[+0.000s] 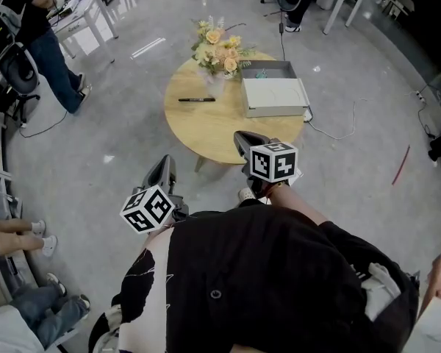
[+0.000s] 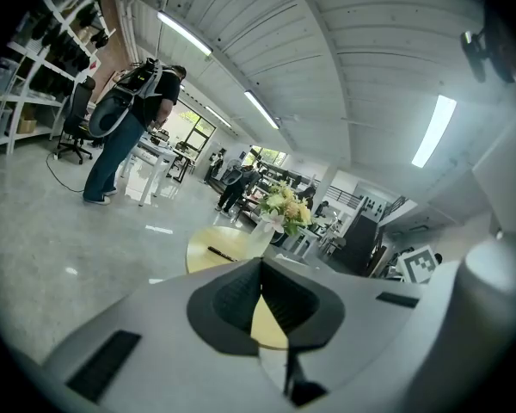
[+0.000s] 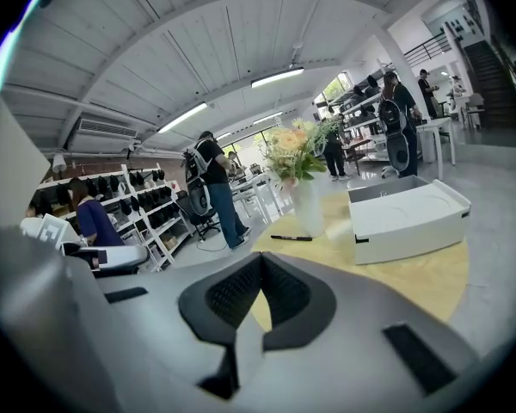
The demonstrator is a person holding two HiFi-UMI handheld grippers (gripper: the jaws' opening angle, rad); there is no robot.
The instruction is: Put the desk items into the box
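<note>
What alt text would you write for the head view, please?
A round wooden table holds a white box, a black pen and a vase of flowers. The person's left gripper and right gripper point toward it.

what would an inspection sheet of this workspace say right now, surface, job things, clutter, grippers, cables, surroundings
surface: round wooden table on a grey floor
job's things: black pen lying on the table, left of the white box; the box's far end is open
clutter: vase of flowers at the table's far edge
grippers: left gripper and right gripper both shut, empty, short of the table
cables: cable on the floor right of the table
surroundings: standing person, desks, shelves
</note>
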